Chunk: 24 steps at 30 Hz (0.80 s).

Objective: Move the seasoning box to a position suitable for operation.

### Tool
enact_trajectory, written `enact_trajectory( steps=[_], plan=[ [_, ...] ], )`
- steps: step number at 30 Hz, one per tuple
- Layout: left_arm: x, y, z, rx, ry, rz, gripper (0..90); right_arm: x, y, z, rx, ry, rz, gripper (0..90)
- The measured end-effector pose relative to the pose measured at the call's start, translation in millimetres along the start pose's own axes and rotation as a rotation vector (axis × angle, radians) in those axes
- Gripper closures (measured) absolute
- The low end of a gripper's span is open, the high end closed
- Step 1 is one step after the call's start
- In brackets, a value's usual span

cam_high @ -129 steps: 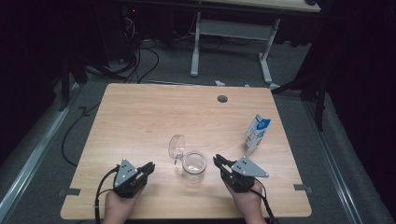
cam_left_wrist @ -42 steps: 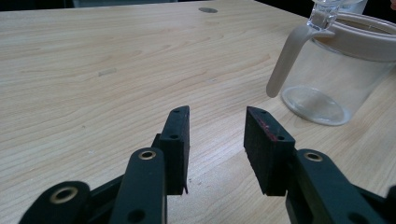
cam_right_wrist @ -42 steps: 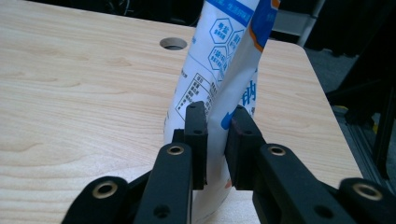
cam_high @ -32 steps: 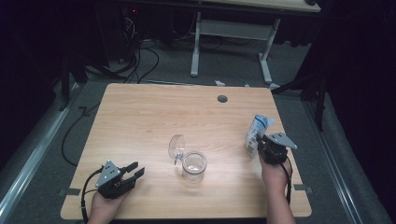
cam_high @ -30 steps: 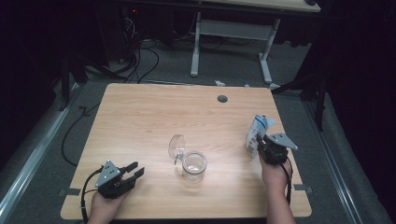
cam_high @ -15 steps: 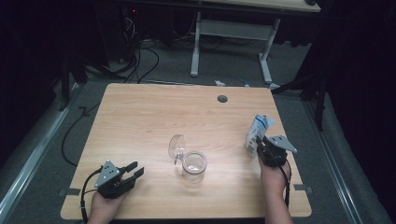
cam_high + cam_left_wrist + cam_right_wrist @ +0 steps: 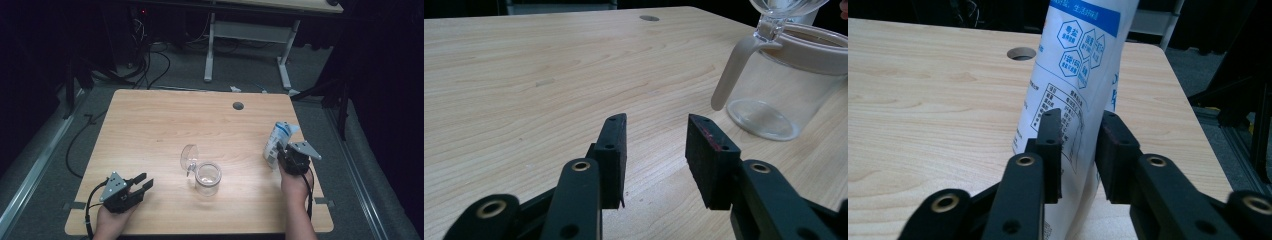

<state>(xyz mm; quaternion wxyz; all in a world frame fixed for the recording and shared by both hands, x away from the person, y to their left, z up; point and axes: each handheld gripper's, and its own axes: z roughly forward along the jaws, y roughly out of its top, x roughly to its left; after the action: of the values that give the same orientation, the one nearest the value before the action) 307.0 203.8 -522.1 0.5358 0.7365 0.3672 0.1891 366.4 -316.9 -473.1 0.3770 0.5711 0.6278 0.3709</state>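
High view: glass jar [image 7: 208,177] stands mid-table; left gripper [image 7: 136,186] lies left of it, right gripper [image 7: 278,154] right of it. Left gripper view: jaws apart on bare wood. Right gripper view: jaws clamp white pouch [image 7: 1079,75], upright.

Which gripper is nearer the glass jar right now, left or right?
Left, narrowly. The left gripper sits open at the table's near-left, its jaws pointing at the glass jar. The right gripper is off to the jar's right, clamped on the white pouch.
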Motion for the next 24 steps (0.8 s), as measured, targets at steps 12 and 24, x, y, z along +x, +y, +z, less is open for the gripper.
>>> enact_trajectory(
  steps=[12,24],
  plan=[
    [0.1,-0.1,-0.5,-0.003,0.001,-0.001,59.9,-0.4,-0.7,5.8,-0.001,0.009,0.042,66.4],
    [-0.8,-0.2,-0.7,0.003,-0.001,0.014,58.2,-5.0,0.4,2.8,-0.018,0.049,0.03,87.0]
  ],
)
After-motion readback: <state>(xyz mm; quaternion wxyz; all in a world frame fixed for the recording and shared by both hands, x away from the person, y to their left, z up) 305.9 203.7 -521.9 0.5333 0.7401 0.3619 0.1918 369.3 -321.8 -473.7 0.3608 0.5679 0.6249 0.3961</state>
